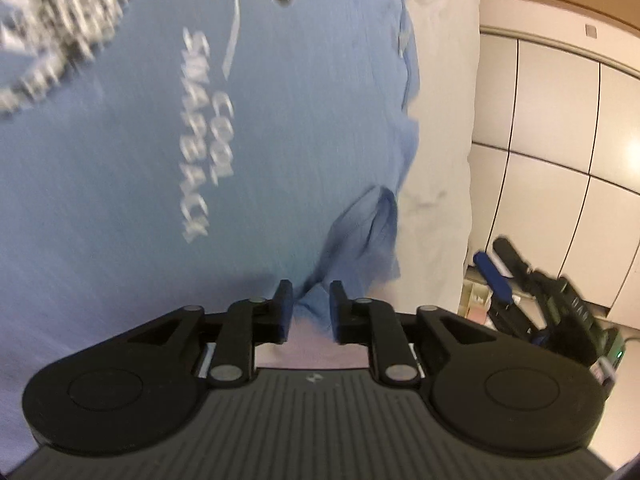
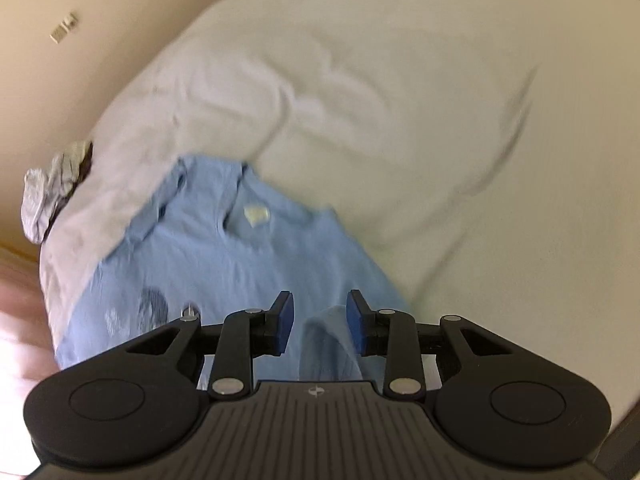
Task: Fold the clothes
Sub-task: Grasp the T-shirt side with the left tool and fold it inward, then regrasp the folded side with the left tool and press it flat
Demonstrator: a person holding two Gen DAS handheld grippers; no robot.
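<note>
both grippers, left (image 1: pixel 310 306) and right (image 2: pixel 320 322), spread around bunched blue shirt (image 1: pixel 160 160) folds

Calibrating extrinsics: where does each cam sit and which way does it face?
Left wrist: on the left tongs, looking along them over the light-blue printed cotton T-shirt toward cream tiled wall; the other tongs show at right.
Right wrist: on the right tongs, facing the shirt's collar and white bedsheet.
Shared: shirt, sheet.
</note>
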